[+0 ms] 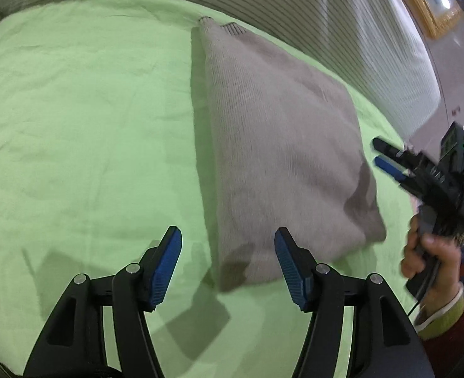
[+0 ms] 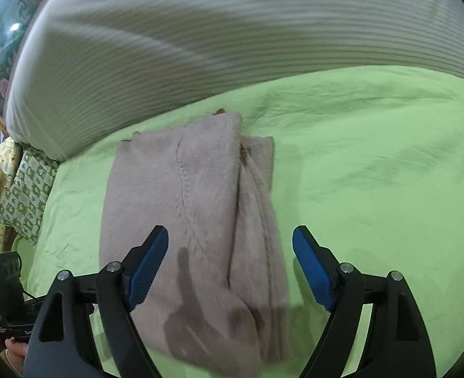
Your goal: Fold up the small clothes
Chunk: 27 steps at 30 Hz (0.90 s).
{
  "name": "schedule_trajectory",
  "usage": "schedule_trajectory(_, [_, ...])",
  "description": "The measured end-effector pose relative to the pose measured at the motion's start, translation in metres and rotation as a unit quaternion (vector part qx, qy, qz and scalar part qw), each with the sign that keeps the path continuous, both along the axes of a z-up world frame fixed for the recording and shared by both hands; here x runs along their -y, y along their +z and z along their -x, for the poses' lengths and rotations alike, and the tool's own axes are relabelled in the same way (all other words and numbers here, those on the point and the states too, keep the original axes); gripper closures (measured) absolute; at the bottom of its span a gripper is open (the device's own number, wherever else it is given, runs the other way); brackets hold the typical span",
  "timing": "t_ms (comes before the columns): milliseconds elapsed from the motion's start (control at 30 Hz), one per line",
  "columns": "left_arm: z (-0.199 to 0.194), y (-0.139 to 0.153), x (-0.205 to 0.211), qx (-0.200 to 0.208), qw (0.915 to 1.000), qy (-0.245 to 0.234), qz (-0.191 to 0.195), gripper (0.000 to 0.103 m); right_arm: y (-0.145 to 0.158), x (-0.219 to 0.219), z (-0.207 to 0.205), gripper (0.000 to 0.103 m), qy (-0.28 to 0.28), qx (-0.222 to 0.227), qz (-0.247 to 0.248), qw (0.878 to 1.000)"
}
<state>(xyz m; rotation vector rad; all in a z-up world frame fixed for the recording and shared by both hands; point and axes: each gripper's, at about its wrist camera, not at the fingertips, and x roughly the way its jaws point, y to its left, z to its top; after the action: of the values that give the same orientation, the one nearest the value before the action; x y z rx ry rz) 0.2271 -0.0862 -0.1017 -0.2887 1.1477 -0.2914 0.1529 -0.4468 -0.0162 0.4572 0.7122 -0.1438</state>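
Two handheld grippers with black frames and blue ribbed finger pads hover over a bed covered in a wrinkled lime-green sheet [image 1: 74, 126], and neither is gripping anything. The left gripper [image 1: 228, 245] has its jaws spread wide, with only air and sheet between the pads; its shadow falls on the green fabric just below it. The right gripper [image 2: 230, 242] is likewise spread wide and empty above the garment. Seen from the left wrist camera, that right gripper [image 1: 381, 154] is held off to the side past the garment's edge by a bare hand [image 1: 430, 252] in a red sleeve with a yellow-green cuff, its fingers parted there as well.

The folded beige knitted garment [image 2: 184, 204] lies flat on the sheet, near the middle of the bed, as a long, roughly rectangular bundle. A lengthwise fold runs down it, with a narrower layered strip along one side and ribbed cuffs at the far end [image 1: 219, 26]. Dark shadows of the gripper fingers fall across its near end.

Behind the garment, a large white ribbed quilt [image 2: 200, 31] is heaped along the far side of the bed. A green-and-white patterned cloth [image 2: 27, 189] hangs at the bed's corner, and a gold-framed picture [image 1: 421, 3] shows on the wall.
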Motion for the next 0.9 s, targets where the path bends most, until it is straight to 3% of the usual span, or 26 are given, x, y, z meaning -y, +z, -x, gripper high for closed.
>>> schedule_trajectory(67, [-0.007,-0.001,0.002,-0.001,1.0000,0.006,0.004,0.037,-0.007,-0.006,-0.012,0.021,0.007,-0.025,0.037,0.999])
schedule_trajectory(133, [-0.012,-0.003,0.005,-0.003,1.0000,0.009,0.000,0.034,-0.021,-0.012,-0.021,0.020,0.011,-0.069,0.108,0.992])
schedule_trajectory(167, [-0.014,-0.004,0.006,-0.005,1.0000,0.008,0.000,0.034,-0.027,-0.008,-0.019,0.019,0.010,-0.066,0.103,0.992])
schedule_trajectory(300, [-0.026,-0.011,0.007,-0.012,0.9999,0.007,0.006,0.032,-0.032,0.013,-0.009,0.017,-0.004,-0.045,0.031,0.999])
schedule_trajectory(433, [-0.045,-0.019,0.003,-0.023,0.9991,0.011,0.033,0.027,-0.032,0.023,-0.008,0.017,0.025,-0.003,-0.078,0.997])
schedule_trajectory(600, [-0.071,-0.037,0.000,-0.050,0.9953,0.025,0.080,0.020,-0.038,0.038,-0.023,0.017,0.023,0.005,-0.117,0.993])
schedule_trajectory(733, [-0.082,-0.046,0.005,-0.048,0.9945,0.026,0.090,0.018,-0.049,0.044,-0.025,0.018,0.023,0.004,-0.130,0.991])
schedule_trajectory(800, [-0.083,-0.046,0.008,-0.044,0.9941,0.021,0.097,0.027,-0.048,0.041,-0.024,0.025,0.029,0.004,-0.127,0.991])
schedule_trajectory(833, [-0.084,-0.046,0.012,-0.043,0.9929,0.015,0.109,0.040,-0.050,0.038,-0.027,0.039,0.037,0.006,-0.141,0.989])
schedule_trajectory(867, [-0.085,-0.046,0.014,-0.047,0.9922,0.014,0.114,0.040,-0.051,0.039,-0.028,0.053,0.042,0.008,-0.160,0.986])
schedule_trajectory(900, [-0.083,-0.046,0.015,-0.044,0.9928,0.015,0.110,0.044,-0.052,0.039,-0.026,0.056,0.041,0.010,-0.175,0.984])
